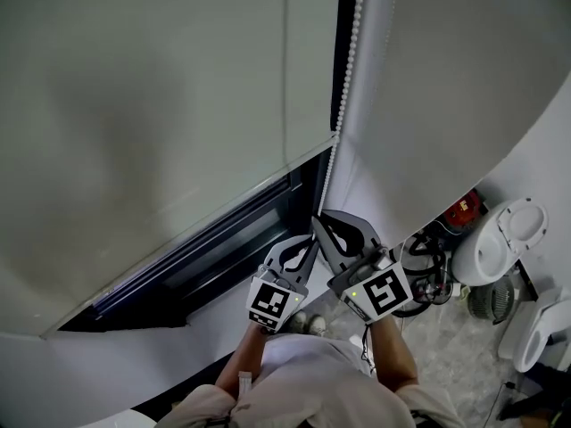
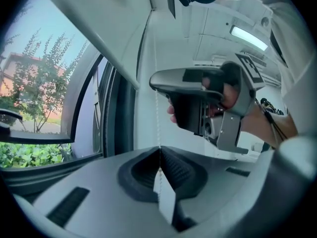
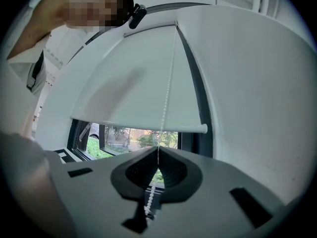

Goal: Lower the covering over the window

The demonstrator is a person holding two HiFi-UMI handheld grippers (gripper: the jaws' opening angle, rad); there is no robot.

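A white roller blind [image 1: 161,105] covers most of the window; its bottom rail [image 3: 148,128] hangs above a strip of open glass [image 3: 124,138]. A white bead chain [image 1: 343,78] runs down the blind's right side. Both grippers meet at its lower end. My left gripper [image 1: 308,243] is shut on the chain [image 2: 157,113], which passes between its closed jaws [image 2: 159,148]. Just above it my right gripper [image 1: 319,221] is also shut on the chain [image 3: 167,93], the beads pinched at the tips [image 3: 157,148]. In the left gripper view the right gripper [image 2: 198,103] sits close above, held by a hand.
The dark window frame [image 1: 205,266] and white sill lie below the blind. White wall [image 1: 428,87] stands right of the chain. On the floor at the right are white rounded objects [image 1: 500,239], a red item [image 1: 462,210] and cables [image 1: 428,270].
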